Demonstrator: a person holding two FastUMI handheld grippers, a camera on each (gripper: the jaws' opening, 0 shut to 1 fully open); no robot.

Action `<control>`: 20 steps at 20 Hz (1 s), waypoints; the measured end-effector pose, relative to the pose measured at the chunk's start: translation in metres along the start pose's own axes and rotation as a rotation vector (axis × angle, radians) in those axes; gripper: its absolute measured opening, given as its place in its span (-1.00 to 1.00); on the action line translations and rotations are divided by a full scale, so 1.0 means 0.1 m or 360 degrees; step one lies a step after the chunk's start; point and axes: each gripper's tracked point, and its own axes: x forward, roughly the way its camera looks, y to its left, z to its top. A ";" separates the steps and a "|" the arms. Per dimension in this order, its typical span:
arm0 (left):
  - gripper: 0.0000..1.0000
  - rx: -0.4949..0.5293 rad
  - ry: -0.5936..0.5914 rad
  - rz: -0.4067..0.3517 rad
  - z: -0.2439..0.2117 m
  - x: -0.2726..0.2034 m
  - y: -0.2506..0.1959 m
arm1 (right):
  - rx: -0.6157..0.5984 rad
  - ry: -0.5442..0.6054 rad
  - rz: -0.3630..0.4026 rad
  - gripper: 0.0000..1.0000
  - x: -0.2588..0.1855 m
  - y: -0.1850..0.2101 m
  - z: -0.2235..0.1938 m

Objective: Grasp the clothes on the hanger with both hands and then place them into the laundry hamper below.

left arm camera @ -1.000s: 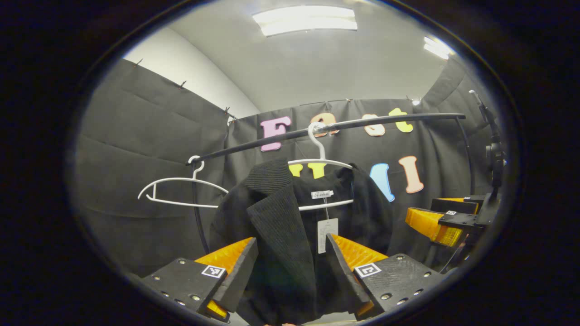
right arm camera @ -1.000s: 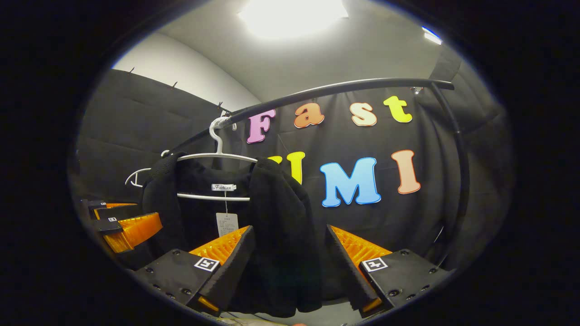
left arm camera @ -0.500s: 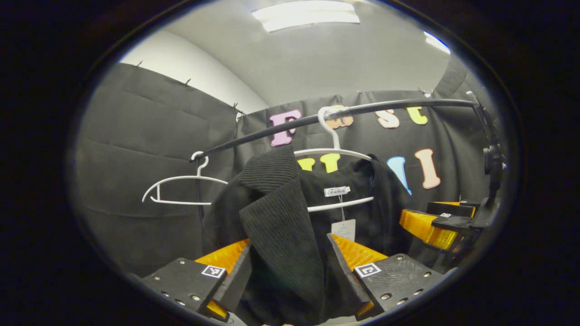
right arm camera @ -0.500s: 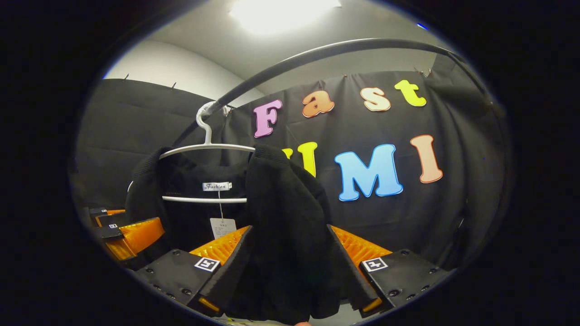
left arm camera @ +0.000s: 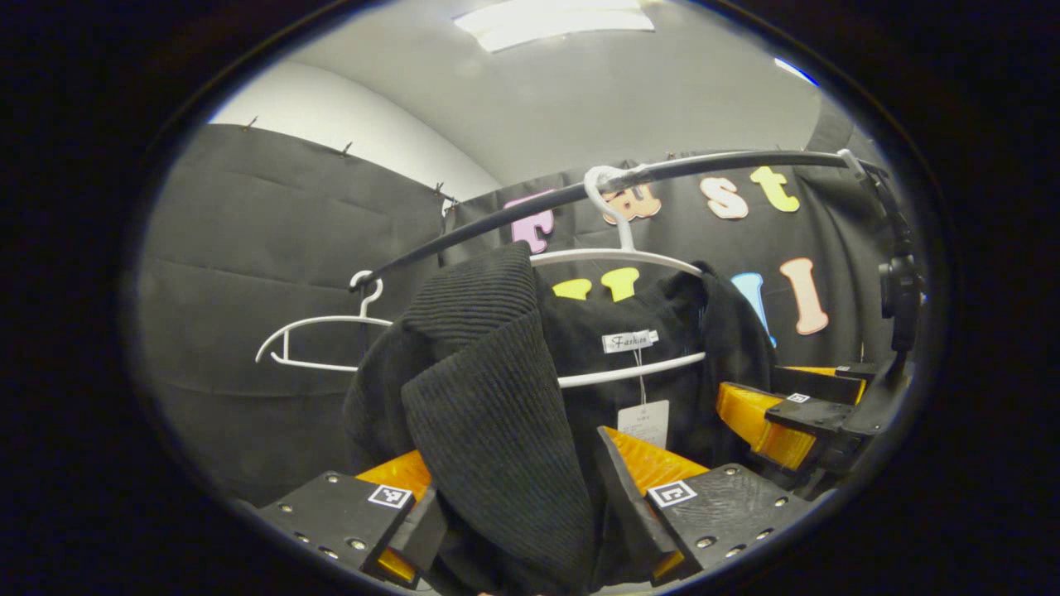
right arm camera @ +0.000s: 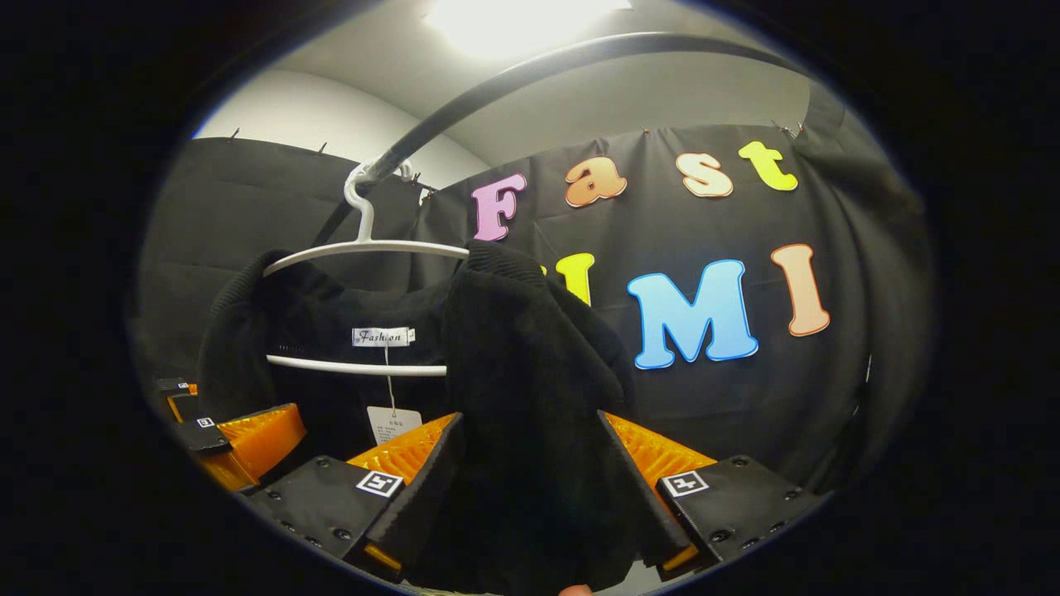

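A black ribbed jacket is hung on a white hanger from the rail, a tag dangling at its collar. Its near front panel is draped between the spread fingers of the left gripper. The other panel is bracketed by the right gripper, also spread.
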 end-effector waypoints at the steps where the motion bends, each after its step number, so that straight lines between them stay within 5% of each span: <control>1: 0.76 -0.0005 0.0003 0.0008 0.00 0.01 0.00 | 0.0004 0.0004 0.0009 0.92 0.02 0.02 -0.01; 10: 0.76 0.0016 0.0020 0.0041 -0.04 0.07 0.04 | 0.0053 0.0079 -0.0073 0.92 0.21 0.02 -0.09; 12: 0.76 0.0018 0.0039 0.0038 -0.05 0.10 0.05 | 0.0073 0.0119 -0.0085 0.52 0.22 -0.03 -0.13; 15: 0.00 0.0008 0.0058 0.0021 -0.08 0.10 0.07 | 0.0066 0.0117 -0.0126 -0.46 0.22 -0.14 -0.12; 16: -0.09 0.0013 0.0059 0.0026 -0.09 0.12 0.10 | 0.0045 0.0120 -0.0111 -0.85 0.21 -0.13 -0.12; 20: -0.75 0.0005 0.0057 0.0012 -0.06 0.06 0.17 | -0.0047 0.0065 -0.0152 -0.97 0.14 -0.22 0.00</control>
